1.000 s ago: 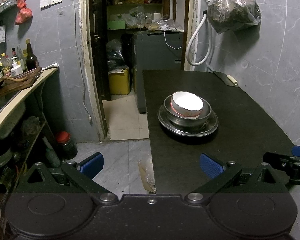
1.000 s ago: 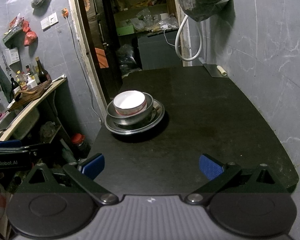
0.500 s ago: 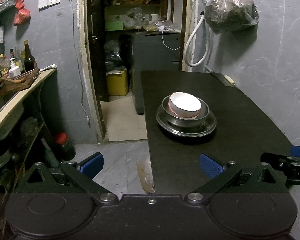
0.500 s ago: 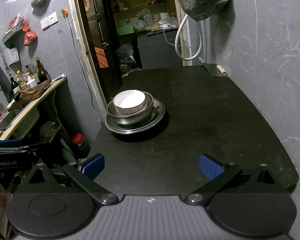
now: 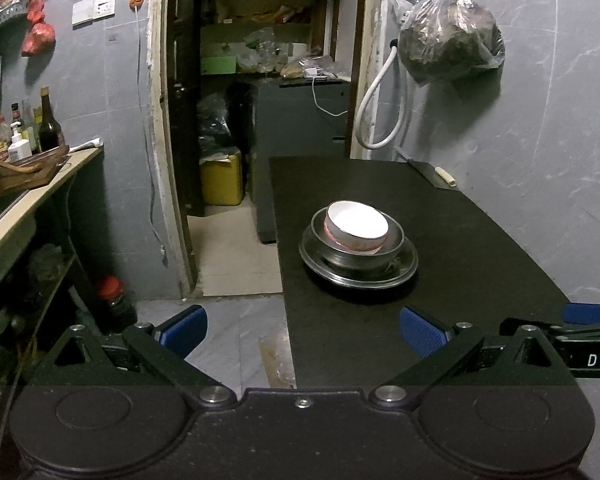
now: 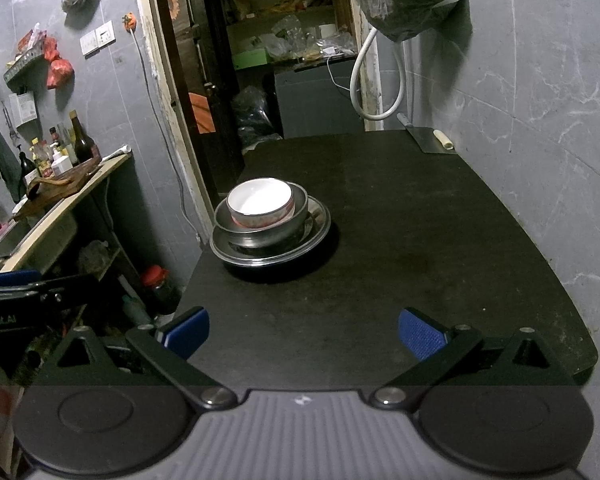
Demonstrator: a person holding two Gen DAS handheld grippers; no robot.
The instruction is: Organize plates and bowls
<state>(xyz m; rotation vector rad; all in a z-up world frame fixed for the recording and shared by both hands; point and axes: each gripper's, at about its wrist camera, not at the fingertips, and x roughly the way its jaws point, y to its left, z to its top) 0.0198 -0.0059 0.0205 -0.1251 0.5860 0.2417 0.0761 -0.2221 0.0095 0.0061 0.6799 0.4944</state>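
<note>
Table (image 6: 400,216) (black) beside grey wall (image 6: 540,100)

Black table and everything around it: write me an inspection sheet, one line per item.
Surface: black table, mostly bare, set against a grey wall.
Job's things: white bowl nested in a steel bowl, which sits on a steel plate; one stack near the table's left edge.
Clutter: cleaver at the far right corner.
Grippers: left gripper and right gripper both open, empty, short of the stack.
Cables: white hose looped on the wall; thin wire hanging by the doorway.
Surroundings: hanging bag, bottles on a side counter, red-lidded jar on the floor, cluttered storeroom through the doorway.
</note>
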